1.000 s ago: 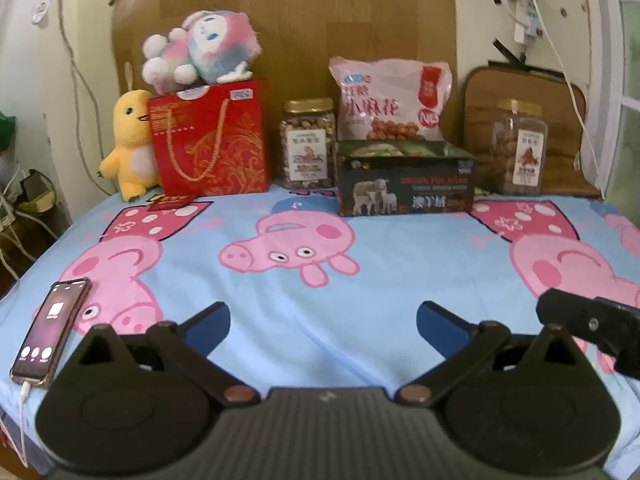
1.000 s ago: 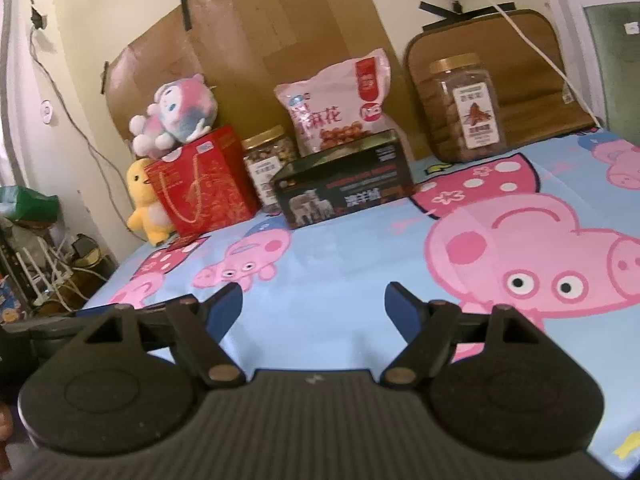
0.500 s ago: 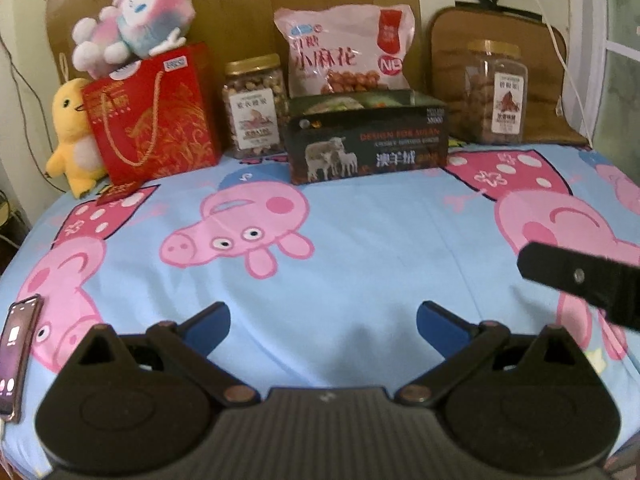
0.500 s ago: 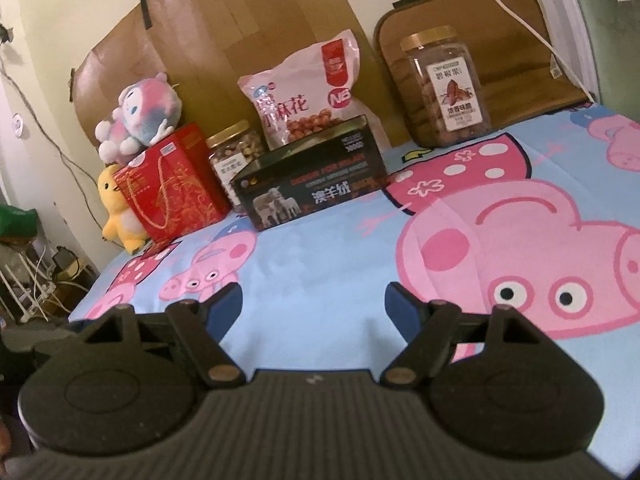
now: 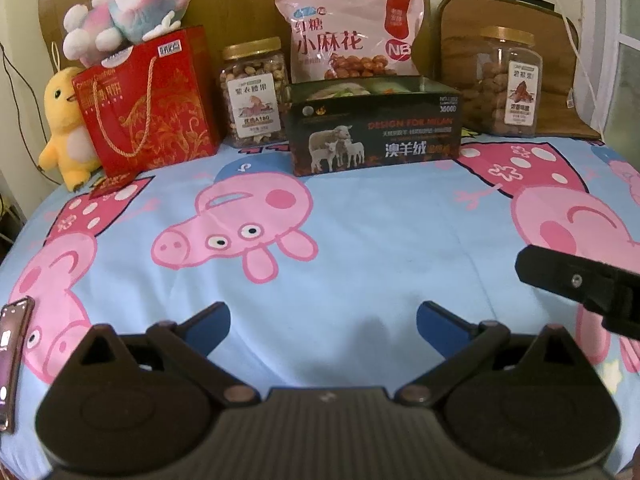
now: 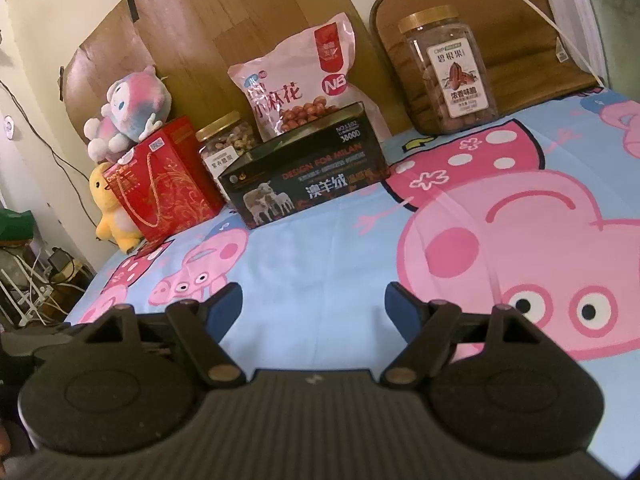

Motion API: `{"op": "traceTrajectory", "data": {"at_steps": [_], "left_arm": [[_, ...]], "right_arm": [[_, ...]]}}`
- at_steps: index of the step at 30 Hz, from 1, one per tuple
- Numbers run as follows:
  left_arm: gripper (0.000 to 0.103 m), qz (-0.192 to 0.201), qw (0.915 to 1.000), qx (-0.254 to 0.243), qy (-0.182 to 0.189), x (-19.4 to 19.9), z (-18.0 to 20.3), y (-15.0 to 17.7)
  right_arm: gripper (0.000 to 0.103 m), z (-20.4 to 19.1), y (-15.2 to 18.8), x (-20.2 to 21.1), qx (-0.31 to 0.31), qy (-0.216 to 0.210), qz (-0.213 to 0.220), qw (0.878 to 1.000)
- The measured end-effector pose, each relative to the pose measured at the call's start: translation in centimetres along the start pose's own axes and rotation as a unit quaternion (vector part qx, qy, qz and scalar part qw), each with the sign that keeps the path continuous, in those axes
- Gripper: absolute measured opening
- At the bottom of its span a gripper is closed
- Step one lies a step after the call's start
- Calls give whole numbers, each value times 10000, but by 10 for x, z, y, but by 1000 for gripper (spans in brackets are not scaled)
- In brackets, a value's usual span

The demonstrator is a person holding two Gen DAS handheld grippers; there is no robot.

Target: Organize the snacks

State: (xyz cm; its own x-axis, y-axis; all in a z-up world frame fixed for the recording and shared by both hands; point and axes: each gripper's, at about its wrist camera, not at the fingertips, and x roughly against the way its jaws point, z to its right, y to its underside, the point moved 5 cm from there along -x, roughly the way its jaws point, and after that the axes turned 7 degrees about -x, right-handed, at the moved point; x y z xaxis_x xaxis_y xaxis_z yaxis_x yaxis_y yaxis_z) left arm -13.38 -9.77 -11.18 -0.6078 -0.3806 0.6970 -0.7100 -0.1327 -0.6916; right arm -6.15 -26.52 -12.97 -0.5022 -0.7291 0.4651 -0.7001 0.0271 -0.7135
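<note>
A dark open box with sheep printed on it (image 5: 376,128) (image 6: 308,172) stands at the back of the bed. Behind it leans a pink snack bag (image 5: 352,36) (image 6: 300,80). A nut jar with a gold lid (image 5: 254,92) (image 6: 226,144) stands left of the box. A second jar of pecans (image 5: 508,80) (image 6: 452,76) stands far right. My left gripper (image 5: 324,324) is open and empty, low over the sheet. My right gripper (image 6: 314,304) is open and empty too; part of it shows in the left wrist view (image 5: 580,280).
A red gift bag (image 5: 152,100) (image 6: 160,188) with a plush toy (image 5: 128,4) on top and a yellow plush duck (image 5: 64,128) stand at the back left. A phone (image 5: 12,356) lies at the left edge. A Peppa Pig sheet (image 5: 360,240) covers the bed.
Both grippers have moved forward toward the row of snacks, which now looks larger. Both stay open and empty.
</note>
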Motion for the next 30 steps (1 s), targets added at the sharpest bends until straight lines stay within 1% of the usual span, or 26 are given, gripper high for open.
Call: {"op": "traceTrajectory", "data": {"at_steps": [8, 16, 17, 20, 23, 30], "left_arm": [[103, -121, 9998, 132, 89, -6, -5, 3], [103, -198, 9995, 237, 64, -8, -10, 5], [103, -196, 9995, 230, 67, -8, -9, 5], [103, -237, 9994, 242, 70, -8, -9, 5], [103, -245, 9994, 252, 41, -7, -10, 6], [103, -227, 9993, 288, 60, -6, -10, 6]], "right_arm": [[80, 0, 0, -7, 14, 0, -98, 10000], [80, 0, -1, -9, 46, 14, -129, 9999], [81, 0, -1, -9, 54, 18, -142, 9999], [88, 0, -1, -9, 50, 27, -132, 9999], [92, 0, -2, -8, 45, 41, -121, 9999], [92, -1, -1, -7, 74, 35, -108, 9999]]}}
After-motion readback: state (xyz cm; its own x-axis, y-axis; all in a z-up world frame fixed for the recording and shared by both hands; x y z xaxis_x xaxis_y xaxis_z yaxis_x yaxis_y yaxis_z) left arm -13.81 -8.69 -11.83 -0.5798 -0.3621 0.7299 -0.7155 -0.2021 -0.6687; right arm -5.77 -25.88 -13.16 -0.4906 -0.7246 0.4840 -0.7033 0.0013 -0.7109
